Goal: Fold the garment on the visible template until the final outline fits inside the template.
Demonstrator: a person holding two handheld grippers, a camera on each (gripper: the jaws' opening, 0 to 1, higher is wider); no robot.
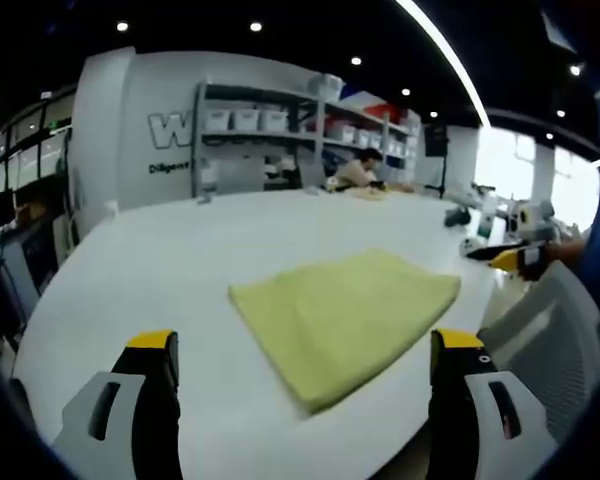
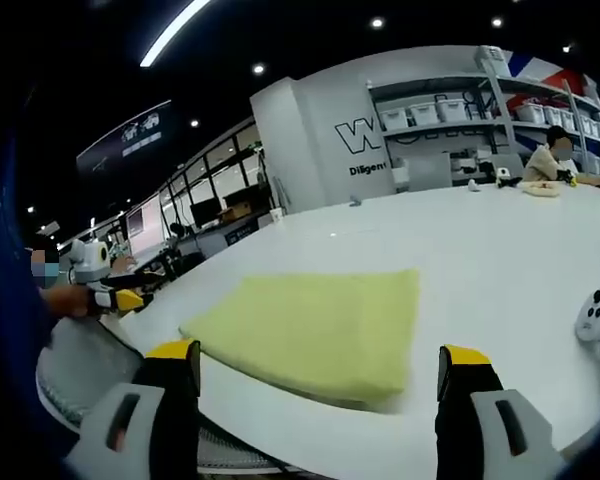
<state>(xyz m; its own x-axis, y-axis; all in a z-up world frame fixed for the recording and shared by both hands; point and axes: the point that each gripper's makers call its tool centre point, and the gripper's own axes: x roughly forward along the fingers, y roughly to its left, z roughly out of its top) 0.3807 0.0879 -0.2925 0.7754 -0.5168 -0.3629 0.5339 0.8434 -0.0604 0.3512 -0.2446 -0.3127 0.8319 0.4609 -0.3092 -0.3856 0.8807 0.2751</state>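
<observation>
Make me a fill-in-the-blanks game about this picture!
1. The folded garment is the colour ______.
2. It lies on a big table that is ______ in colour.
3. The left tool has its jaws ______, with nothing between them.
4. The tips of the right tool are ______ in colour.

Missing words: yellow; white; open; yellow

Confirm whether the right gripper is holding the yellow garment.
No. The right gripper stands open, jaws apart and empty, with the yellow garment lying flat on the table.

A yellow-green garment lies folded flat on the white table.
</observation>
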